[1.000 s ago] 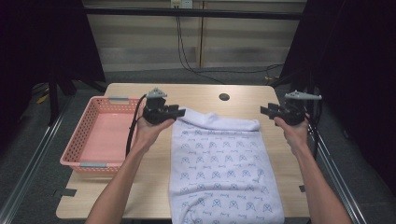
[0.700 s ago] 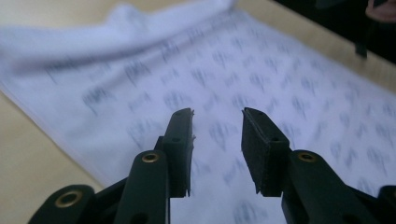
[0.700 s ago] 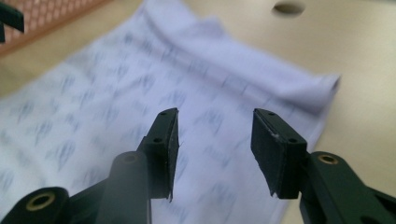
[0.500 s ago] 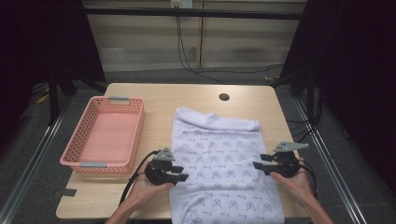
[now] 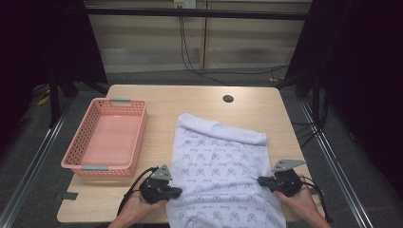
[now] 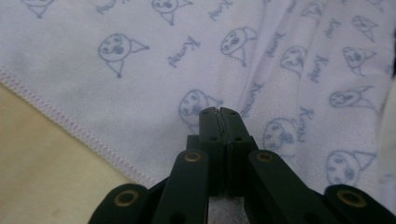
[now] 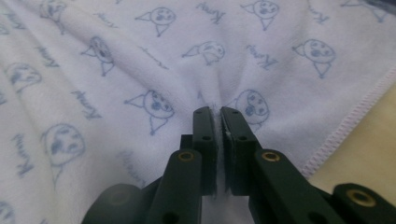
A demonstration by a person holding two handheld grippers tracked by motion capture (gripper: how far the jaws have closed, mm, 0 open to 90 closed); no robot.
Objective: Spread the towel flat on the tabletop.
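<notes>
1. High view: a white towel point(image 5: 221, 180) printed with small blue faces and script lies on a light wooden table point(image 5: 190, 102), running from mid-table to the near edge, with its far end folded over in a thick roll.
2. High view: the left gripper point(image 5: 177, 192) sits at the towel's left edge near the table's front, held in the person's left hand point(image 5: 138, 209); the right gripper point(image 5: 260, 180) sits at the towel's right edge, held in the right hand point(image 5: 299, 202).
3. High view: a pink basket point(image 5: 81, 142) stands on the table to the left of the towel, apart from it, and a dark round hole point(image 5: 228, 99) sits in the tabletop beyond the towel.
4. Left gripper view: the black jaws are pressed together over the towel point(image 6: 233, 60), with cloth bunching at their base; they appear clamped on the fabric just inside its stitched hem point(image 6: 70, 123), with bare table point(image 6: 42, 172) beside it.
5. Right gripper view: the jaws stand nearly together with a pinch of towel point(image 7: 140, 56) between them, the cloth puckering at the tips. The stitched hem point(image 7: 355, 121) runs to one side, with table beyond.
</notes>
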